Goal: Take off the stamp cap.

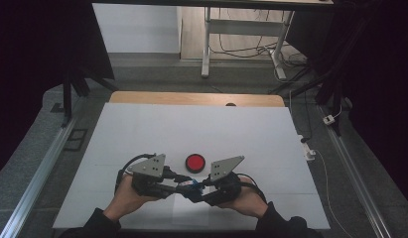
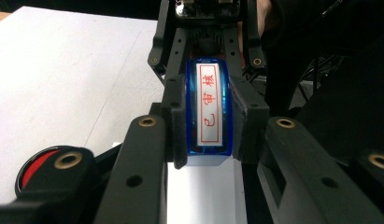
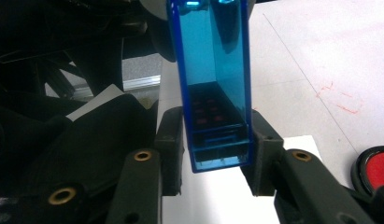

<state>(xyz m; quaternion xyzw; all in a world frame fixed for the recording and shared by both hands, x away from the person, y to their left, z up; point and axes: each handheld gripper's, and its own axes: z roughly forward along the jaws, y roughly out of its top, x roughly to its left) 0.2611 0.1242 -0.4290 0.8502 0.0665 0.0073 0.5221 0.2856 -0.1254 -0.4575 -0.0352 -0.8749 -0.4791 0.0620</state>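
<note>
- A blue translucent plastic stamp [image 1: 189, 184] with a white face and red characters is held just above the white-covered bench [image 1: 142, 129], near its front edge, between the two hand-held grippers.
- The left hand-held gripper [image 1: 175, 186] is seen clenched on the stamp: in the left gripper view its black pads [image 2: 176, 116] are pressed against both blue sides of the stamp [image 2: 209, 109], whose printed face is turned towards the camera.
- The right hand-held gripper [image 1: 197, 189] is brought in from the opposite side, tip to tip with the left one; in the right gripper view the stamp's blue translucent cover [image 3: 213, 88] is seen standing between its pads [image 3: 260, 140], which are touching both of its sides, so it is grasped there too.
- A round red ink pad in a black case [image 1: 195, 162] is seen lying on the bench just beyond the hand-held grippers, apart from the stamp.
- A white sheet of paper [image 2: 203, 196] is spread on the bench right under the stamp.
</note>
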